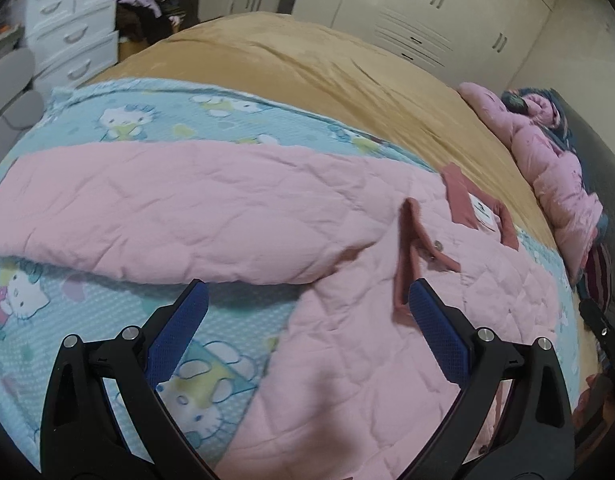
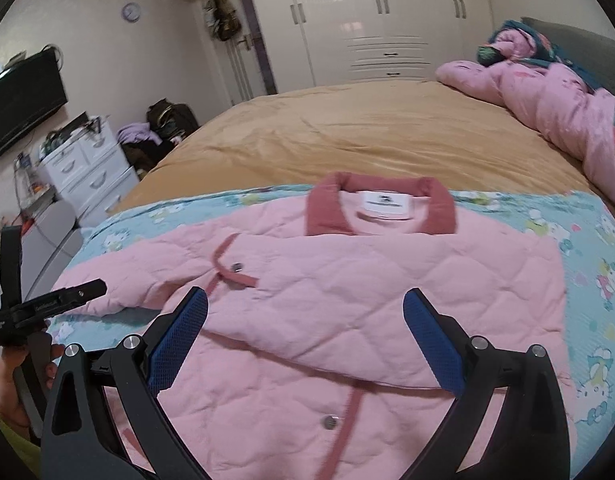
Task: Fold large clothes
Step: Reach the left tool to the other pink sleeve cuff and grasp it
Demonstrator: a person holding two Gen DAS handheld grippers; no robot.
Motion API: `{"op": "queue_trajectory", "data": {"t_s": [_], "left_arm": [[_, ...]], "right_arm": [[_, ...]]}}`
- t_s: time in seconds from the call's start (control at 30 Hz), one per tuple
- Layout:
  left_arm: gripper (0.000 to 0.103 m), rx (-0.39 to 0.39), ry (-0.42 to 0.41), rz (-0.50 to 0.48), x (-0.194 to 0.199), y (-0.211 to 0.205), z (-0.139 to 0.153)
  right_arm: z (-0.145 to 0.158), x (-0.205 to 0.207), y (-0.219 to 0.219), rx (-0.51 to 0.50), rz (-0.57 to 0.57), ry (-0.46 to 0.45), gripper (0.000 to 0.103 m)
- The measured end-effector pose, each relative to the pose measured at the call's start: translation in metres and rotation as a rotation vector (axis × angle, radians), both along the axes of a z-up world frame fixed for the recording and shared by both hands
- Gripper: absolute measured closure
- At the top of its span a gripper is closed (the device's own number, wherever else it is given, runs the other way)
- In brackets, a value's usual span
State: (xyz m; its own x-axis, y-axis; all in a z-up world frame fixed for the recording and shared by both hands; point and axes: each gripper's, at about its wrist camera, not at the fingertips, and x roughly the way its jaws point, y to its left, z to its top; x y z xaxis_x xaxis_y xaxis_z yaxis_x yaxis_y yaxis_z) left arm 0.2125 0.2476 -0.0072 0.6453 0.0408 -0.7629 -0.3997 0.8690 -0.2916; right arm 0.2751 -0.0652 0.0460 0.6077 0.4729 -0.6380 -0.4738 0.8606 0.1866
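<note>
Nearest, the left gripper (image 1: 307,304) and right gripper (image 2: 305,312) both stand wide, nothing between their blue pads. Beneath them the pink quilted jacket (image 2: 347,280) lies on a cartoon-cat blanket (image 2: 587,280), one sleeve seemingly folded across. Beyond, the tan bedspread (image 2: 347,132), then white wardrobes (image 2: 367,20).

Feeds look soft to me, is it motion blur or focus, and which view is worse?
Motion blur in both. Left wrist view worse: the jacket trim and blanket print smear. Right wrist view milder: the collar label is unreadable. Fisheye bends both edges.
</note>
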Motion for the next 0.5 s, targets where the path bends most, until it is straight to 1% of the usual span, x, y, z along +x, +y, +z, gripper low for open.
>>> {"op": "queue_trajectory", "data": {"t_s": [0.23,0.5], "left_arm": [[0.009,-0.003,0.005,0.068,-0.021,0.033,-0.006],[0.009,-0.044,0.006,0.160,-0.045,0.074,-0.019]], "right_arm": [[0.001,-0.008,0.048,0.002,0.070,-0.001,0.005],[-0.005,-0.022,0.106,-0.026,0.174,0.004,0.005]]}}
